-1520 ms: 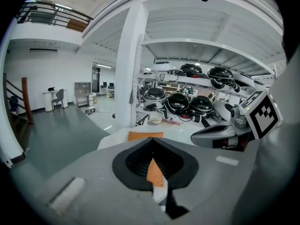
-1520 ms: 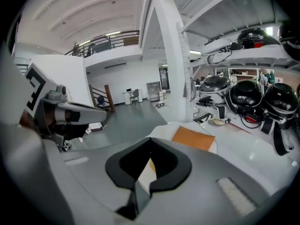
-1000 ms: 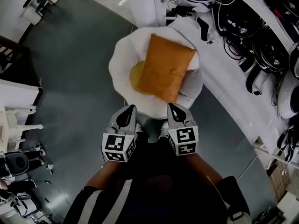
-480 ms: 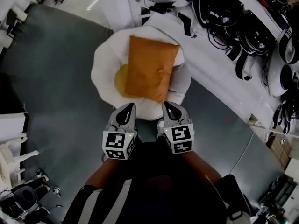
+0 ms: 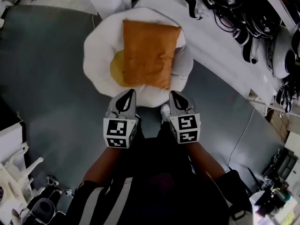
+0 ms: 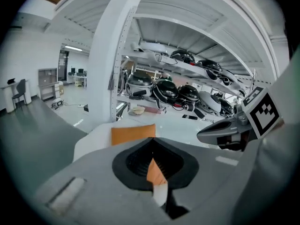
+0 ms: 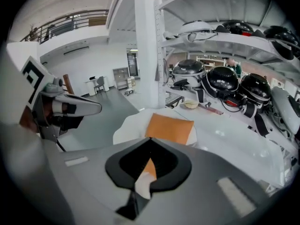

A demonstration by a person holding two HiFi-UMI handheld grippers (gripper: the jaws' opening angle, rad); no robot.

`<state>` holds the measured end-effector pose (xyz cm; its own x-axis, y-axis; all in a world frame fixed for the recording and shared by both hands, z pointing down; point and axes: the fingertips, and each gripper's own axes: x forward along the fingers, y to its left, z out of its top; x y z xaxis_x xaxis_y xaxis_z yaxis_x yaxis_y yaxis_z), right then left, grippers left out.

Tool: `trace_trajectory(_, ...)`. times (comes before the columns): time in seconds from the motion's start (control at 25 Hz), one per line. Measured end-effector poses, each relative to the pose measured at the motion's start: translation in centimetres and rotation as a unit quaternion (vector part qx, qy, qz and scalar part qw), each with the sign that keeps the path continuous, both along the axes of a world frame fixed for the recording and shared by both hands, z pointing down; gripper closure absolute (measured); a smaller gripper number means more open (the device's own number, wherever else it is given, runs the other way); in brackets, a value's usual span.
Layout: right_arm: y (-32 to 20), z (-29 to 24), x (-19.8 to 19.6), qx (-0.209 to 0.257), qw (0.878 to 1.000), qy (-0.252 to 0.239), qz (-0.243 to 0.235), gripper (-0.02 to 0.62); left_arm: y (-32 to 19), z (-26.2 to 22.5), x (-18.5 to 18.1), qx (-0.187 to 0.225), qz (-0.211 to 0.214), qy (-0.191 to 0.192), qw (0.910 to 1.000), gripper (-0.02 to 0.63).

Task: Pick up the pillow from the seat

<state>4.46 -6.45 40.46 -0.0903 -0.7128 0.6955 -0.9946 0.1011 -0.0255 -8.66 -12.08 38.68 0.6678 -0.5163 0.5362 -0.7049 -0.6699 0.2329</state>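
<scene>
While the orange pillow lies flat on the round white seat, covering most of a yellow patch in the seat's middle, both tools hang over the grey floor just short of the seat's near rim, touching neither seat nor pillow. The left tool has its jaws pressed together with nothing between them. The right tool is pressed together in the same way and also empty. They sit side by side with a gap between them, each pointing forward and down toward the seat, with the marker cubes nearest the person's forearms. From each gripper view the pillow shows ahead, beyond the closed tips, on the seat's top. A white post rises behind the seat, and to the right white shelving carries dark rounded gear and cables
</scene>
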Motion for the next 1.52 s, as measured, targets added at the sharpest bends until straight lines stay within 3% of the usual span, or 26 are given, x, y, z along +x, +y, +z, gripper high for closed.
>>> trace_trajectory(0.12, 0.3, 2.9, 0.1, -0.041, 0.999, 0.007, 0.014, 0.592, -0.5, 2.9, -1.0, -0.030, 0.021, -0.002, 0.9993, 0.601)
trace_trajectory(0.4, -2.2, 8.7, 2.0, -0.065, 0.996, 0.015, 0.060, 0.592, -4.3, 9.3, -1.7, -0.039, 0.052, -0.024, 0.9976, 0.601)
trace_trajectory(0.88, -4.7, 19.6, 3.0, -0.093, 0.994, -0.010, 0.063, 0.591, -6.0, 21.1, -0.7, -0.091, 0.020, -0.062, 0.9938, 0.600)
trace_trajectory(0.96, -5.0, 21.1, 3.2, -0.097, 0.993, -0.019, 0.063, 0.517, -6.3, 22.8, -0.6, -0.097, 0.011, -0.068, 0.9929, 0.600)
trace_trajectory(1.52, -6.5, 30.3, 8.1, -0.121, 0.988, -0.034, 0.091, 0.434, -10.1, 33.2, 2.0, -0.109, -0.009, -0.104, 0.9885, 0.468)
